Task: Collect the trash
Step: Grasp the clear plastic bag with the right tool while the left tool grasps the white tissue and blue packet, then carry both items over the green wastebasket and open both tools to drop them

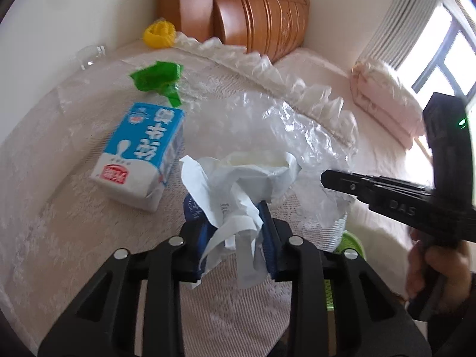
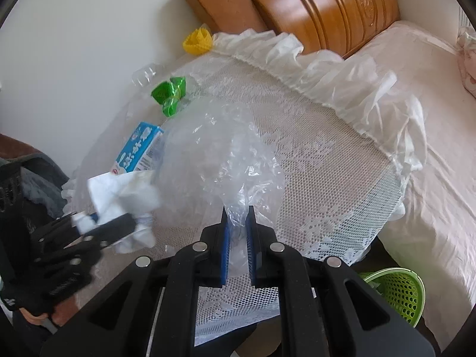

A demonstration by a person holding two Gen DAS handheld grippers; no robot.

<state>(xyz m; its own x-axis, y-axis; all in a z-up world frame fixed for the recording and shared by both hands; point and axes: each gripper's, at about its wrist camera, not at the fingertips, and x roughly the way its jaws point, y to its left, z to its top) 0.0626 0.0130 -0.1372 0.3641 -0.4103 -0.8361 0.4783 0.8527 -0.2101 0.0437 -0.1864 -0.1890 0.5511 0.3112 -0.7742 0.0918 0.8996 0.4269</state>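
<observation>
The task is judged to be in its early-to-middle part, with two pieces in hand and several yet to be gathered. A crumpled wad of white paper (image 1: 238,184) is being pinched between the narrow jaws of the left gripper (image 1: 235,232), just above the lace cloth (image 1: 59,208) that is covering the small table. A clear plastic bag (image 2: 214,160) is being gripped at its gathered neck by the right gripper (image 2: 238,229), whose jaws are closed tight on the film; the rest of the bag is being left to billow over the table top.

Neither piece is being carried over the green basket (image 2: 398,291) at this moment; the basket is standing on the floor just beside the table, between it and the bed (image 2: 431,148), and something pale seems to be lying in it already, though that cannot be told for sure.

Still lying on the cloth, uncollected, are being seen a blue and white milk carton (image 1: 142,154) on its side near the paper, a green wrapper (image 1: 157,80) further back, a clear bottle (image 2: 144,76) by the wall, and a yellow net (image 1: 159,34) near the wooden headboard (image 1: 253,12). Dropping the two held pieces into the basket is judged to be the step in hand.
</observation>
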